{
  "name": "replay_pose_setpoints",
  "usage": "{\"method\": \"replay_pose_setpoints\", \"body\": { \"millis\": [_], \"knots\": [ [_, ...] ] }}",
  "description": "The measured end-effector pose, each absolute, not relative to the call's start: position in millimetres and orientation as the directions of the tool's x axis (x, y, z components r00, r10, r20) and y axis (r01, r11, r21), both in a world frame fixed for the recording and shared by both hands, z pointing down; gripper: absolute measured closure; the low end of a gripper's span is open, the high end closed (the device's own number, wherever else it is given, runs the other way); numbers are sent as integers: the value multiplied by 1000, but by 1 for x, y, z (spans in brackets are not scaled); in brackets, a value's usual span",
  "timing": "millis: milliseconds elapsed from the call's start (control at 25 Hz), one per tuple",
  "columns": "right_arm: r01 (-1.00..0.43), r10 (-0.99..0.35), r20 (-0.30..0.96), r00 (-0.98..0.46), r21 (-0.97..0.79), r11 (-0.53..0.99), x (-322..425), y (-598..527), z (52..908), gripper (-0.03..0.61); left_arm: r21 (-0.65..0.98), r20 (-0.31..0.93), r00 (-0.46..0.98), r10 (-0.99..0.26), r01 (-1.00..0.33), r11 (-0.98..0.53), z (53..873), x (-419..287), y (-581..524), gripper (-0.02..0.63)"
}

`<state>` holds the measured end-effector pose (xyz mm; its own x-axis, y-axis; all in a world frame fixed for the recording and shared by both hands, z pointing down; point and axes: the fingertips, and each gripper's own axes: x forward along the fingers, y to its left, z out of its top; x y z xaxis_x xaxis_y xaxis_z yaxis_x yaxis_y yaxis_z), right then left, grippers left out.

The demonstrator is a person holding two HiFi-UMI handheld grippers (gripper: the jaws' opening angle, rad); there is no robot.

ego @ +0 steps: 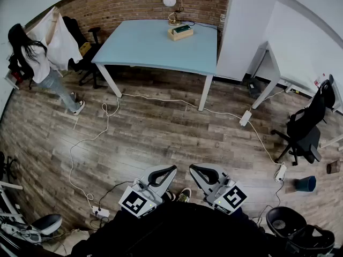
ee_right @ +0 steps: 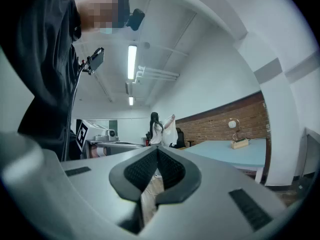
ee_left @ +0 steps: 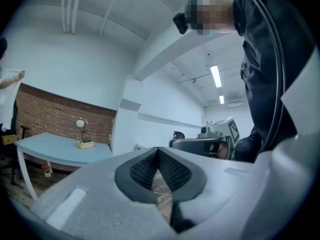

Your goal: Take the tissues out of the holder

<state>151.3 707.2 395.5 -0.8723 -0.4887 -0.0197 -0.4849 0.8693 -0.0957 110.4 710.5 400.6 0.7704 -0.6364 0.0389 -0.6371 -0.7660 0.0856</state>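
L/R grippers (ego: 171,169) (ego: 193,168) (closed) far from tissue holder (ego: 180,32)

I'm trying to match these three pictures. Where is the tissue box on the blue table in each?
Head view: tissue box top centre, on the blue table.
Left gripper view: tissue box small, middle left.
Right gripper view: tissue box small, middle right.
Shared landmark: the round lamp beside it.

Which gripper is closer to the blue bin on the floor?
Right. The right gripper is left of the blue bin in the head view; the left gripper sits farther left, beyond it.
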Motion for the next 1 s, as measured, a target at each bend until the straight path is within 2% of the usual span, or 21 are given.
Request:
{"method": "replay_pose_setpoints", "body": {
  "millis": [1000],
  "knots": [
    [-525,-532,-15,-847,-142,839,171,678,398,574,86,77,782,-618,-623,-777,400,127,687,606]
  ]
}}
